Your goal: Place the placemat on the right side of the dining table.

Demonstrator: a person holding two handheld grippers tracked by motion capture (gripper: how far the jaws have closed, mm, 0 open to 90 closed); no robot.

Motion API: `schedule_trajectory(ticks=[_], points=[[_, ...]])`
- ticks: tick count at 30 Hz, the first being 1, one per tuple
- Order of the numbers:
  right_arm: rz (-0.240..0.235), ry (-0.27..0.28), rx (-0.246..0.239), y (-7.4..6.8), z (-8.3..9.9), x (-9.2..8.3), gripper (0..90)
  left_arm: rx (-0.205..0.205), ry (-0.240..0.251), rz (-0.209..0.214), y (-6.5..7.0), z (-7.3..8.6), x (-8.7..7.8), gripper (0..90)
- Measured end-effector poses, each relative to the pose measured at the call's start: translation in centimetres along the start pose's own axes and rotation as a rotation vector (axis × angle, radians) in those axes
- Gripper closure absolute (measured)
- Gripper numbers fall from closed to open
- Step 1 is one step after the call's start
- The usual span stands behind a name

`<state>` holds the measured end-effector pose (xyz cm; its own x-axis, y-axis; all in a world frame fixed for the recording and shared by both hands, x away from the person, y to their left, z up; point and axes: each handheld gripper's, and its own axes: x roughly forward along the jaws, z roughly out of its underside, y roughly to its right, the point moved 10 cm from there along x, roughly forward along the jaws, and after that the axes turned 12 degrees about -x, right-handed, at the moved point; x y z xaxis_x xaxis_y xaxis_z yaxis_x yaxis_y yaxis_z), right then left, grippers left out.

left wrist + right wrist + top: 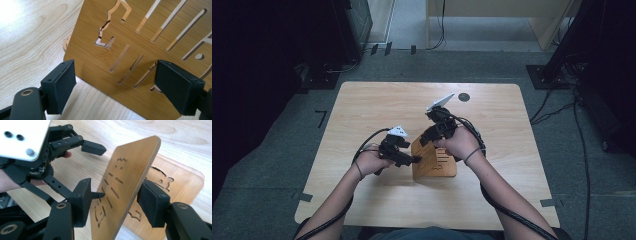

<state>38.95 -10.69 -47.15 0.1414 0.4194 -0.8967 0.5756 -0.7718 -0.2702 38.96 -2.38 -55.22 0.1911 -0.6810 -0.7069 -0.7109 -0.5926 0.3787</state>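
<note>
A bamboo board (pixel 424 162) (pixel 100 30) (pixel 135 167) with cut-out slots and shapes stands tilted up on one edge. Under it a second, matching board (pixel 448 167) (pixel 180 180) (pixel 66 43) lies flat on the table. My right gripper (pixel 426 140) (pixel 116 202) straddles the raised board: the far pad (pixel 151 205) lies against its underside, the near pad (pixel 81 202) stands a little off its face. My left gripper (pixel 416 159) (pixel 116 85) (pixel 101 170) is open at the board's lower edge, one fingertip (pixel 98 195) close to the slotted face.
The light wooden table (pixel 377 110) has a small black round mark (pixel 464 97) near its far edge. Both forearms come in from the near side, each trailing a black cable. Dark equipment stands and floor cables ring the table.
</note>
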Motion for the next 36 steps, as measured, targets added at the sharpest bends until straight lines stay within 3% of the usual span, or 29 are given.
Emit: schedule_trajectory(ticks=[3,9,15,18,22,27,30,32,36], points=[[0.029,-0.035,0.010,-0.1,-0.1,0.4,48.3,0.009,-0.010,0.004,0.0,0.2,0.0,16.3],[0.027,-0.082,0.030,0.7,0.5,2.1,56.1,0.001,-0.008,-0.013,-0.4,0.2,0.0,16.3],[-0.005,-0.069,0.035,1.2,0.6,2.1,67.9,-0.010,0.001,-0.003,-0.5,0.0,-0.2,16.3],[-0.036,-0.054,0.043,0.9,0.3,1.6,68.0,-0.001,0.012,0.005,-0.3,-0.1,-0.3,16.3],[-0.040,-0.049,0.032,0.5,0.1,1.2,67.8,0.012,0.023,0.020,0.0,-0.3,-0.5,16.2],[-0.087,-0.041,0.019,-1.0,-0.5,0.0,67.3,0.011,0.042,0.070,0.4,-0.5,-0.9,16.2],[-0.082,-0.051,0.000,-1.3,-0.4,-0.1,67.7,0.017,0.042,0.068,0.4,-0.6,-0.9,16.2],[-0.050,-0.070,-0.023,-1.6,-0.3,0.2,67.8,0.022,0.043,0.072,0.5,-0.6,-0.9,16.2],[-0.050,-0.077,-0.035,-1.7,-0.2,0.7,67.8,0.023,0.046,0.074,0.4,-0.6,-1.0,16.1]])
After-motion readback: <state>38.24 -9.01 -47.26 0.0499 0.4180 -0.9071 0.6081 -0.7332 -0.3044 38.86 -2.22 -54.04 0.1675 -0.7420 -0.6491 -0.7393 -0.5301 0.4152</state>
